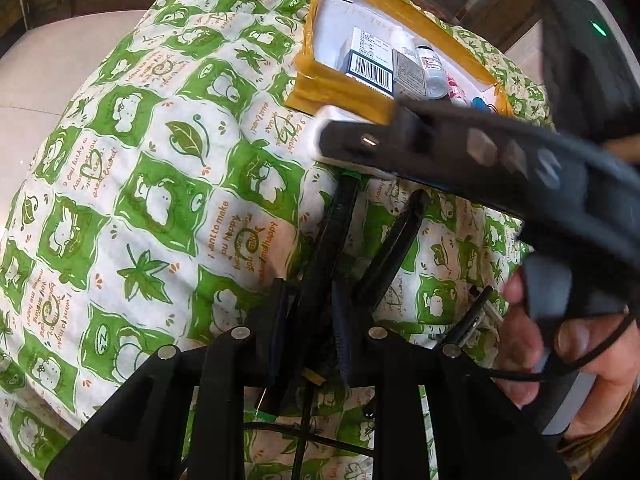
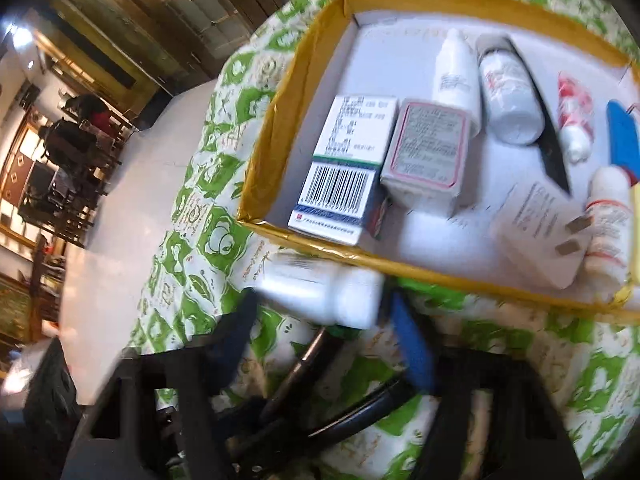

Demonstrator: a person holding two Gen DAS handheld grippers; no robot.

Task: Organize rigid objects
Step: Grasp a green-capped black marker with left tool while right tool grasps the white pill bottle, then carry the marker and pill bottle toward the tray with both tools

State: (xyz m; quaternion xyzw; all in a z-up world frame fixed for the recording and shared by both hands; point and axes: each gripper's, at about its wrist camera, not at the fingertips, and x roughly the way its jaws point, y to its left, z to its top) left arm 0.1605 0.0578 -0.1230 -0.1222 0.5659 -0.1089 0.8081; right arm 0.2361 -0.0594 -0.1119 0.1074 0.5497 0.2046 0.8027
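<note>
A shallow box with yellow taped walls [image 2: 280,128] lies on a green and white patterned cloth [image 1: 160,200]. It holds a barcode carton [image 2: 340,184], a grey carton [image 2: 424,152], several small bottles [image 2: 456,76] and a white plug adapter [image 2: 536,232]. My right gripper [image 2: 320,300] is shut on a white bottle [image 2: 320,292] just in front of the box's near wall. The right gripper also shows in the left wrist view [image 1: 348,140], crossing above my left gripper [image 1: 376,196]. The left gripper's fingers stand a small way apart with nothing between them.
The box also shows at the top of the left wrist view [image 1: 340,92]. A pale tiled floor [image 1: 52,64] lies to the left of the clothed table. Dark wooden furniture [image 2: 72,160] stands far off at the left.
</note>
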